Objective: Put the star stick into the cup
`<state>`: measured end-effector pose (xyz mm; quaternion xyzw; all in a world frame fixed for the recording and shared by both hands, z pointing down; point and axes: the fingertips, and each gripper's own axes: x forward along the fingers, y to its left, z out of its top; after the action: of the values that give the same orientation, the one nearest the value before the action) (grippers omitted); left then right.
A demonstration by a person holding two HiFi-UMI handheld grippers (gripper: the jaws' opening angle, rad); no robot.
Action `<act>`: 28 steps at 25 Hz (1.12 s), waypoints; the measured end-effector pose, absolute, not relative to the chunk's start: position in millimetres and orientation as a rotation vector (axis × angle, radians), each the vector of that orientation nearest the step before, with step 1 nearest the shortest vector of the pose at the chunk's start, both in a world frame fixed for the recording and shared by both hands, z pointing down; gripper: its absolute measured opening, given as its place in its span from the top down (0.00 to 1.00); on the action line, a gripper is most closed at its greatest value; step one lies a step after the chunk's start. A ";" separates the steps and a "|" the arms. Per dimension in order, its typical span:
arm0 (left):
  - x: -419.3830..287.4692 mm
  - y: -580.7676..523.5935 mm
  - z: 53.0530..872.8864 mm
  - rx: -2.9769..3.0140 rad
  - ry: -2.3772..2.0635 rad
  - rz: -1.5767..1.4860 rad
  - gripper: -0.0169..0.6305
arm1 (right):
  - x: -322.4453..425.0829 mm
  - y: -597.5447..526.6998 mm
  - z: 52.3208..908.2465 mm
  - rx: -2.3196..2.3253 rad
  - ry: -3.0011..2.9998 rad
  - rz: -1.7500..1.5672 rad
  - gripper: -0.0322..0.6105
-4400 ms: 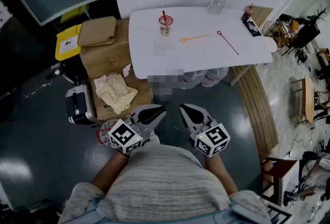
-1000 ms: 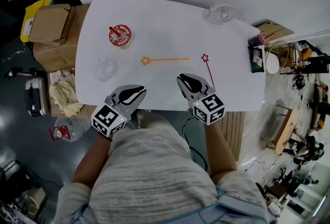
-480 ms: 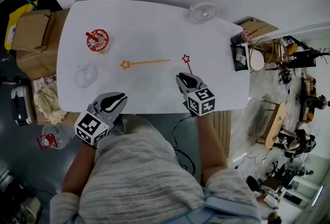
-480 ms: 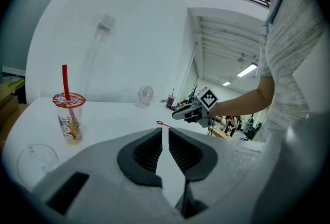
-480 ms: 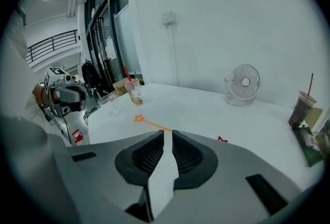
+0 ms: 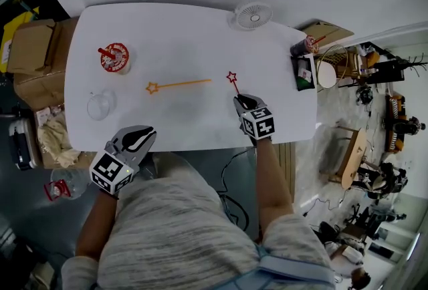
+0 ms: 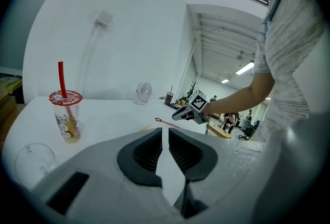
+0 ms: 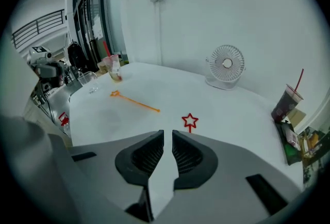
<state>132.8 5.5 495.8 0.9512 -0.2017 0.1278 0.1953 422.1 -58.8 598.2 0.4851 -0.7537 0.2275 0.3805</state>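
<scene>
Right gripper [image 6: 241, 100] hangs over the near part of the white table [image 6: 187, 28]. Its two jaws are almost pressed together and there is nothing between them. It sits right over the tail end of the red star stick [image 6: 232, 77]. That stick lies flat on the table, with its star pointing away from the person. In the right gripper view the thin stick runs under one jaw, not into the gap. I can't tell if the gripper touches it.

The left gripper [image 6: 144, 135] is at the near edge of the table, well apart from both sticks. Its jaws are nearly together too, and they hold nothing.

An orange star stick [image 6: 177, 85] lies flat in the middle of the table, left of the red one and not touching it. A clear cup [image 6: 100, 105] stands upright near the left edge. Just behind it stands a drink with a red lid [image 6: 114, 57] and a red straw. A small white fan [image 6: 253, 15] stands at the far edge, and a dark drink cup [image 6: 301, 46] stands at the far right corner.
</scene>
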 end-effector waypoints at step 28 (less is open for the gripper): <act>125.2 9.7 505.5 2.623 -0.579 0.403 0.90 | 474.4 -70.4 665.6 1.102 -1.649 0.627 0.93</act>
<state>125.2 9.7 505.5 0.9439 -0.2085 0.1449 0.2110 474.4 -70.4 665.6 0.4568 -0.6837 0.2599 0.5063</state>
